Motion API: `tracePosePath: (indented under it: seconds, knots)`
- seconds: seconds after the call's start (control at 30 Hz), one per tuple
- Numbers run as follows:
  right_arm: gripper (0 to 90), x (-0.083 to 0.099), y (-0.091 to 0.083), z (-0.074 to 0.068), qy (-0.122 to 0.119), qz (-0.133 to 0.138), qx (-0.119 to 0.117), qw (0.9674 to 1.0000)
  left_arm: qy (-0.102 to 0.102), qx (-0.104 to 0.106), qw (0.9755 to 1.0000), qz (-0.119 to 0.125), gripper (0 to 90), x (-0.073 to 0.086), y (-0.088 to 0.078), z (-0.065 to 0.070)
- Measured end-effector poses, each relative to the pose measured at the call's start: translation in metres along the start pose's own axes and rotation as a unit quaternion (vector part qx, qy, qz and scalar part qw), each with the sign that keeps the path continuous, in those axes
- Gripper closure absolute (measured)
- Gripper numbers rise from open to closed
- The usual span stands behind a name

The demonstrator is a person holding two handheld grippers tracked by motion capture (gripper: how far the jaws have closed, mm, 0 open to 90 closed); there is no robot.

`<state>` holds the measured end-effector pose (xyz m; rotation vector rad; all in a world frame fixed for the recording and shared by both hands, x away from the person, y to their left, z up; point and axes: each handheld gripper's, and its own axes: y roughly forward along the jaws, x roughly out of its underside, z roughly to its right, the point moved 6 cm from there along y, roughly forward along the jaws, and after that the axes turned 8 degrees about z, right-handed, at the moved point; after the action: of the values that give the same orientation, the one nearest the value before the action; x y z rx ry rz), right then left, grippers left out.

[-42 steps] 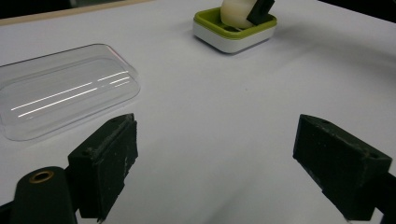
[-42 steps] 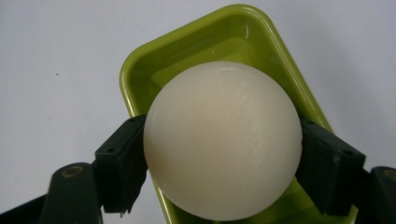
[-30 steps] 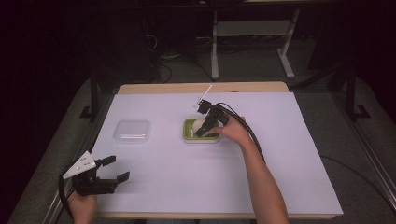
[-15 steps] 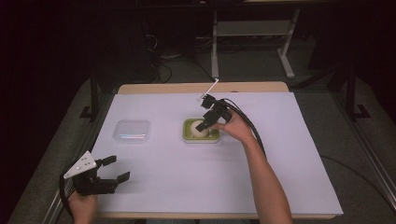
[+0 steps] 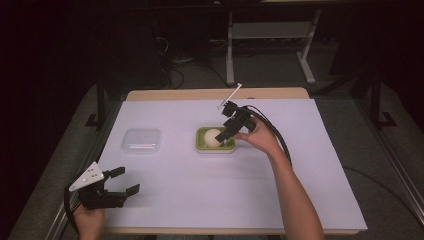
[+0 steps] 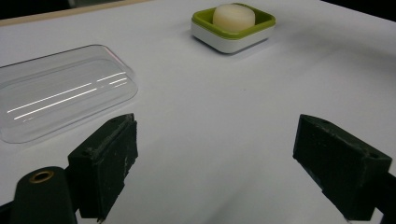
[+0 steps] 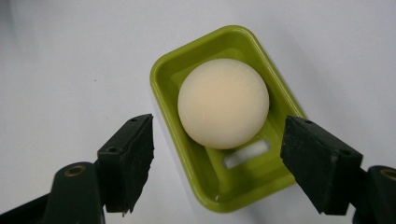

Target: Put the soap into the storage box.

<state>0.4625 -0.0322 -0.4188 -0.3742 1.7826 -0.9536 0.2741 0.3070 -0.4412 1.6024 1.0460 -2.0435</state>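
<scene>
Quick headcount of what's on the table (image 5: 165, 210): one round cream soap (image 5: 214, 137), sitting in one green soap dish (image 5: 202, 134) around the middle of the white cover. One clear plastic lid (image 5: 142, 141), lying flat toward the left edge, well apart from the dish. Two grippers total: the right gripper (image 5: 223, 142) over the dish with its jaws spread, and the left gripper (image 5: 124, 180) near the front-left corner, jaws apart too. Two hands on them, one each. So that's one soap, one dish, one lid, two grippers. The dish has one slot in its floor, seen in the right gripper view, just beside the soap.
</scene>
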Motion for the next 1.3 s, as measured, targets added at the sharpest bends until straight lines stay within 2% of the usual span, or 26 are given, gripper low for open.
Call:
tracePosePath:
  seconds: [0.27,0.37,0.4,0.43,0.6,0.7,0.93,1.1,1.3]
  knots:
    - [24.4,0.008,-0.011,-0.003,0.011,0.001,-0.001,0.9999,-0.001,0.001,1.0000,0.000,13.2,0.000,0.001,0.000]
    - [24.8,0.011,-0.015,-0.006,0.008,0.003,0.000,1.0000,-0.002,0.001,1.0000,0.001,13.2,0.000,0.001,0.001]
    - [25.3,0.012,-0.017,-0.006,0.002,0.007,0.000,1.0000,-0.001,0.001,1.0000,0.001,13.3,0.000,0.001,0.001]
    - [25.3,0.013,-0.018,-0.008,0.008,0.008,-0.002,0.9999,-0.001,0.001,1.0000,0.001,13.3,0.000,0.001,0.001]
    - [25.2,0.024,-0.026,-0.011,0.005,0.020,-0.003,0.9998,-0.001,0.001,1.0000,0.001,13.2,0.000,0.001,0.001]
    - [25.2,0.026,-0.030,-0.013,0.012,0.022,-0.005,0.9997,-0.001,0.001,1.0000,0.001,13.3,0.000,0.002,0.001]
    - [25.4,0.037,-0.045,-0.019,0.014,0.038,0.002,0.9992,0.003,0.003,1.0000,-0.002,13.2,0.000,0.002,0.001]
    - [25.2,0.047,-0.046,-0.023,0.014,0.036,0.002,0.9993,0.002,0.003,1.0000,0.000,13.3,0.000,0.002,0.002]
    - [23.5,0.062,-0.050,-0.026,0.027,0.037,0.000,0.9989,0.004,0.002,1.0000,-0.002,13.3,0.000,0.001,0.002]
